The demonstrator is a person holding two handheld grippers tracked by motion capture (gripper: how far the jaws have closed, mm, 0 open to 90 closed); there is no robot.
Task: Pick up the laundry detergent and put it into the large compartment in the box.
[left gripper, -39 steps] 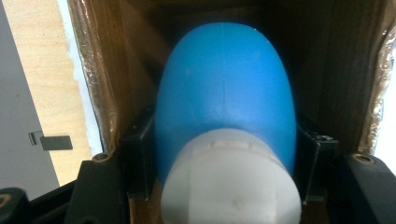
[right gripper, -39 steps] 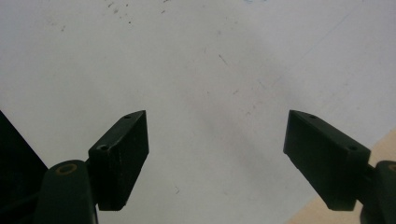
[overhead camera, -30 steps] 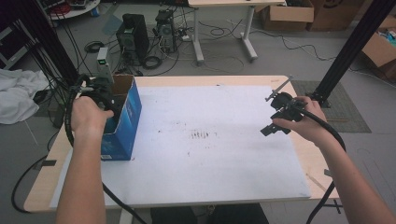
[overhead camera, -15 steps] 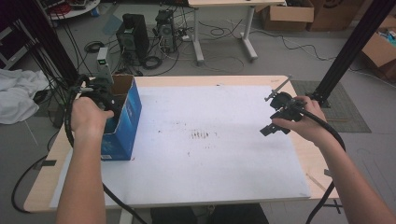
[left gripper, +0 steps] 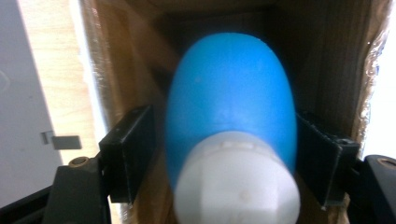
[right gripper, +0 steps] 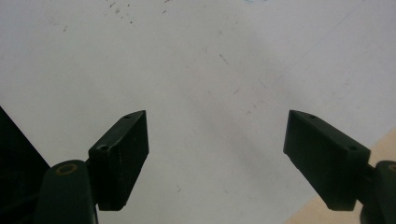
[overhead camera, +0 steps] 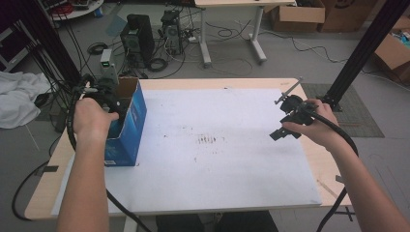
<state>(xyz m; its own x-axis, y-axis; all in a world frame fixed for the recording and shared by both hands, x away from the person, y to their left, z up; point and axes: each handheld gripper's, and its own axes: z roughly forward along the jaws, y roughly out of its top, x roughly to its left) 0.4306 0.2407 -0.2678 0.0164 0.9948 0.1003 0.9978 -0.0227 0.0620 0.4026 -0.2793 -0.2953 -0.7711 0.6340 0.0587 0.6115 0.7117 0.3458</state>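
Letting go of the blue bulb inside the box

My left gripper had just been opening, its 2 jaws flanking the blue bulb in the cardboard box, pads barely clear; I judged widening fully before lifting safest. Beyond the box, my right gripper hung wide, empty.

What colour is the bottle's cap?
White; the bottle itself is blue. The cap shows best in the left gripper view.
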